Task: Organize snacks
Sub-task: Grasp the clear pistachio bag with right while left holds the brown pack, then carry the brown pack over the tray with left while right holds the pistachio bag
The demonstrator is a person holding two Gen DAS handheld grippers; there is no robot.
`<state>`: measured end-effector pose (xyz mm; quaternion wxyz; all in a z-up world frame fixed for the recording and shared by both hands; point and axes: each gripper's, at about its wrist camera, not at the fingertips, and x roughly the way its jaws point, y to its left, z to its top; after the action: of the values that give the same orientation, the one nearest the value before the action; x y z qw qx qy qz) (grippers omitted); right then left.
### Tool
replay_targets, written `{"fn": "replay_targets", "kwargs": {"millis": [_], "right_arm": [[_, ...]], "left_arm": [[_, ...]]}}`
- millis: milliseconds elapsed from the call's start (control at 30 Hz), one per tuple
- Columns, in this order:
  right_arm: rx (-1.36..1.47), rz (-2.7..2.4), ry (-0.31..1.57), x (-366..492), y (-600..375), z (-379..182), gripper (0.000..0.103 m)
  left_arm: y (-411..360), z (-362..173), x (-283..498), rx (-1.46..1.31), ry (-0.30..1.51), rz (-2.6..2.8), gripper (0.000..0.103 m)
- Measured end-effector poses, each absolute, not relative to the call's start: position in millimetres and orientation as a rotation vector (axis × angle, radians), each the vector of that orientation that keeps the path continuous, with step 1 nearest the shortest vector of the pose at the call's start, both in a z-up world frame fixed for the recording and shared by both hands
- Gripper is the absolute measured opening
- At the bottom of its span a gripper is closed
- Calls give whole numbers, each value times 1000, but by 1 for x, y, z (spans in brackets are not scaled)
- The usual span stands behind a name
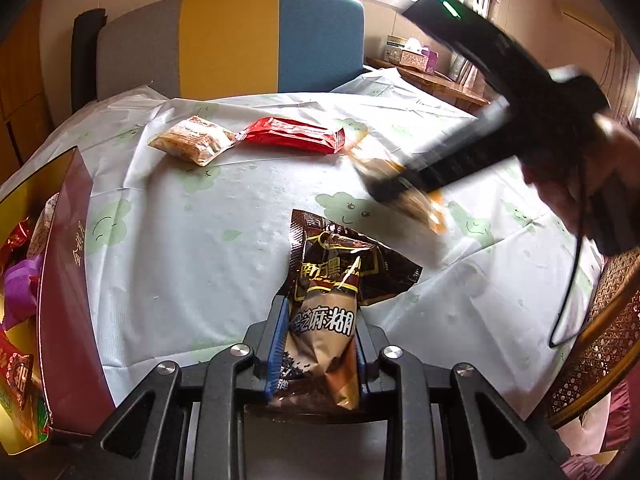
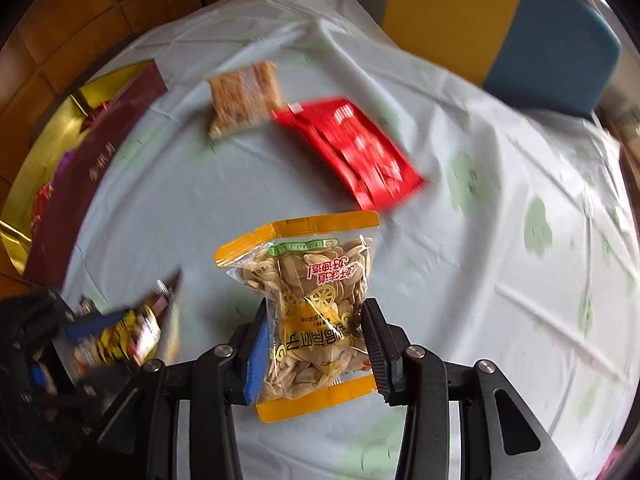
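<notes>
My left gripper (image 1: 320, 312) is shut on a dark brown sesame-paste packet (image 1: 340, 272), held just above the table near its front edge. In the right wrist view my right gripper (image 2: 316, 312) is shut on a clear, orange-edged packet of melon seeds (image 2: 316, 264), its pads pinching the packet's middle. The left wrist view shows that gripper (image 1: 396, 188) blurred at the right, over the cloth, with the seed packet (image 1: 424, 208) in it. On the table's far side lie a red packet (image 1: 292, 136) and a brown snack packet (image 1: 192, 140). A maroon box (image 1: 68, 280) with a gold inside stands at the left.
The maroon box (image 2: 80, 184) holds several wrapped snacks. A white tablecloth (image 1: 200, 240) with green clouds covers the table. A grey, yellow and blue chair back (image 1: 228, 40) stands behind it, a wicker chair (image 1: 600, 340) at the right. A person's hand (image 1: 572, 184) grips the right tool.
</notes>
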<state>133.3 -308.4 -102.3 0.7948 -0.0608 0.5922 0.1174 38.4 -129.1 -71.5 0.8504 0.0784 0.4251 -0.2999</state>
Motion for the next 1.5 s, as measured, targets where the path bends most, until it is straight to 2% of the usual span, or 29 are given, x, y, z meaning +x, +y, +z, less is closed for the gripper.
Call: {"fn": "replay_targets", "kwargs": {"millis": [100, 233, 333, 567, 600, 633, 667, 967, 1233, 1500], "right_arm": [[-84, 249, 1257, 122, -320, -107, 47], [-89, 281, 1260, 119, -318, -112, 62], [-113, 290, 1242, 114, -312, -115, 67], [-125, 265, 1223, 109, -316, -112, 66], [-140, 265, 1217, 108, -311, -112, 62], [-156, 276, 1204, 106, -307, -111, 54], [-171, 284, 1194, 104, -301, -110, 51], [-226, 280, 1170, 98, -289, -110, 51], [-235, 283, 1164, 99, -291, -111, 51], [-243, 283, 1162, 98, -289, -110, 51]], "left_arm": [[-130, -71, 39, 165, 897, -626, 29], [-131, -71, 39, 174, 906, -621, 28], [-132, -70, 44, 161, 924, -624, 27], [-134, -68, 46, 167, 941, -610, 26], [-134, -67, 46, 161, 947, -609, 25], [-133, -67, 46, 156, 952, -608, 25], [-132, -66, 46, 151, 959, -606, 25], [-109, -27, 43, 43, 924, -629, 22], [-24, 23, 77, -136, 855, -413, 22], [89, 4, 122, -345, 925, -104, 22]]}}
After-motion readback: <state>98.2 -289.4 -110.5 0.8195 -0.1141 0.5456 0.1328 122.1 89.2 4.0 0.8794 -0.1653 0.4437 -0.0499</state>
